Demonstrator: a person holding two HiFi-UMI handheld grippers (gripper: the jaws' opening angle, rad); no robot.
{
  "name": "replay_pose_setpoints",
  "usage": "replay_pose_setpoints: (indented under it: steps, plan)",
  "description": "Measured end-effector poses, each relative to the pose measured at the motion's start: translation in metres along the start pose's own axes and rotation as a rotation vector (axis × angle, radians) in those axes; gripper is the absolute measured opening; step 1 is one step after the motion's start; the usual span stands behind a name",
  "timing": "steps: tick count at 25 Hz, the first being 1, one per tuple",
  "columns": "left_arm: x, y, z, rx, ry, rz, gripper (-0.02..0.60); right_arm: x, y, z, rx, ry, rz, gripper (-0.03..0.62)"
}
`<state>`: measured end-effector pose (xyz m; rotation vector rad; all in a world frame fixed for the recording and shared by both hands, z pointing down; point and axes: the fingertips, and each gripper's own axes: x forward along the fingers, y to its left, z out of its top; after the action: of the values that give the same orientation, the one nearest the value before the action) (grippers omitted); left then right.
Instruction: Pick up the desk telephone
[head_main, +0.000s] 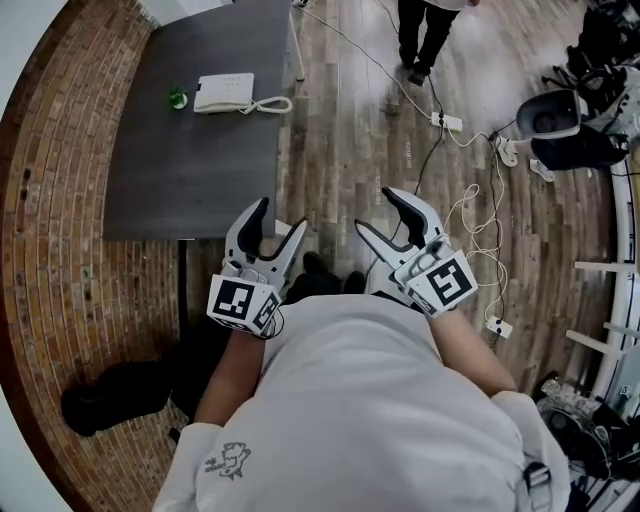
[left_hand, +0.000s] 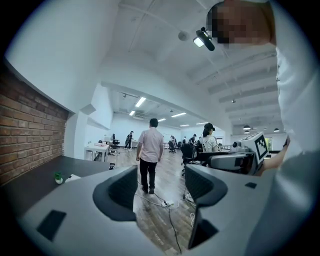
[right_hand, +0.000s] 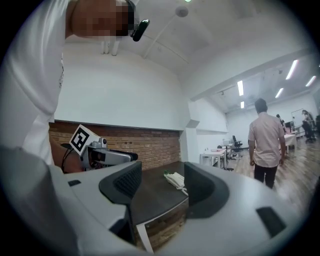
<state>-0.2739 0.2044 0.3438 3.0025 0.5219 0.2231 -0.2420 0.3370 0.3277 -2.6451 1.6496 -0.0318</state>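
One white desk telephone (head_main: 224, 93) lies at the far end of one dark worktop (head_main: 190, 170), with one small green object (head_main: 177, 98) just beside it. Two tongs, left (head_main: 280, 218) and right (head_main: 375, 210): jaws apart, empty, well apart from the telephone.

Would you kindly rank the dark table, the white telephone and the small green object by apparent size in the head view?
Largest to smallest:
1. dark table
2. white telephone
3. small green object
All three sit together, so nearness hardly skews this.
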Motion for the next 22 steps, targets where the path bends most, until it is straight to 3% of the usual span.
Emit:
replay_pose_setpoints:
  steps: [12, 22]
  plan:
    - [0.103, 0.043, 0.011, -0.013, -0.014, -0.107, 0.310, 0.055, -0.071, -0.014, -0.001, 0.055, -0.048, 0.267]
    - [0.162, 0.149, 0.022, -0.047, -0.006, -0.057, 0.310, 0.178, -0.125, -0.011, 0.028, 0.088, 0.028, 0.270]
